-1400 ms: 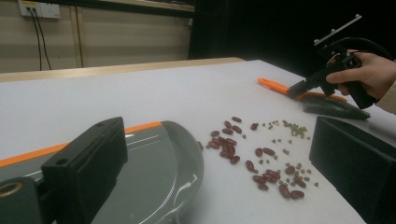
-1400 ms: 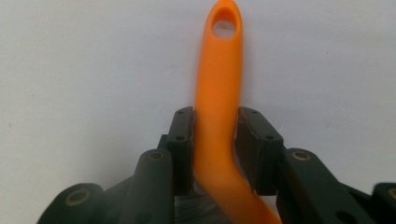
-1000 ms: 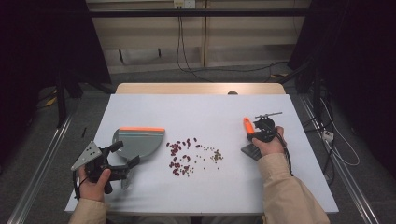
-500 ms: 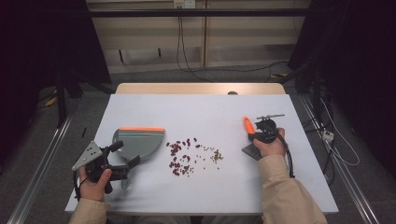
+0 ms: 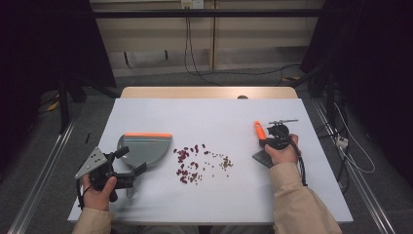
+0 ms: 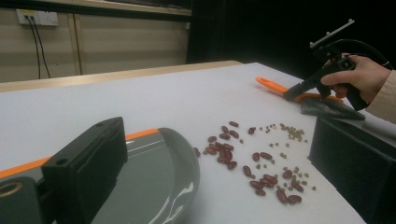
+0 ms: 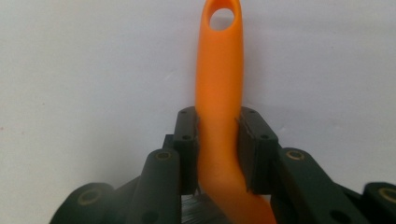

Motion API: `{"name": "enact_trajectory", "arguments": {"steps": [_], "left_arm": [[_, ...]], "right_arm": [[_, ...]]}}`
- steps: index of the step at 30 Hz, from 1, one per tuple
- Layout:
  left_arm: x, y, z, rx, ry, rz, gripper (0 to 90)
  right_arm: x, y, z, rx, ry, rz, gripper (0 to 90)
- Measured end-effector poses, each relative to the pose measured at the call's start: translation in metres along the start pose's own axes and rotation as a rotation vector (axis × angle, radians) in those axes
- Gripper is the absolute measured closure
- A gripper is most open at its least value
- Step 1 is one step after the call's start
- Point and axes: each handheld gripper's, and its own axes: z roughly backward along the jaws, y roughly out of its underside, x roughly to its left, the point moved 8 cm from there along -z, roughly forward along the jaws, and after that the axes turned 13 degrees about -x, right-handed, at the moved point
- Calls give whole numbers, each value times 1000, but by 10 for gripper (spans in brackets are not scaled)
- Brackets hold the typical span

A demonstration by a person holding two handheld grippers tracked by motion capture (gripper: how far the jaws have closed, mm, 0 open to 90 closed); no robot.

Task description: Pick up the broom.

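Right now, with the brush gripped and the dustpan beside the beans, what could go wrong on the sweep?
1. The right gripper clamps the brush only by its slim orange handle; pressing down may twist it between the jaws.
2. The beans and smaller seeds lie scattered loosely; a quick stroke could roll them past the dustpan.
3. The left gripper appears open, with the dustpan possibly unheld, so it might slide when pushed.

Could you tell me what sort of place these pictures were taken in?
Probably a lab or recording workspace rather than a home: a plain white table stands on a grey floor among dark curtains, loose black cables hang from a wall socket, and metal floor rails flank the table.
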Motion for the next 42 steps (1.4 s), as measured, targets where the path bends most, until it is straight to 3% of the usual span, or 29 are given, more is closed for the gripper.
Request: {"name": "enact_trajectory", "arguments": {"steps": [3,7,20,27,31,42], "left_arm": [[1,0,0,-1,-5,2,40],[0,-1,-1,-4,-4,2,40],[-8,-11,-7,-16,17,-13,40],[-22,-22,-19,-15,51,-22,40],[-33,-26,-28,-17,79,-42,42],[-59,-27,-53,2,159,-41,48]], "right_arm": [[0,-1,3,-13,-8,-5,716],[7,-9,11,-63,-52,-4,718],[20,-33,44,-243,-122,-39,720],[31,-41,59,-306,-162,-39,721],[41,-47,66,-377,-186,-36,722],[62,-56,75,-434,-251,-31,724]]}}
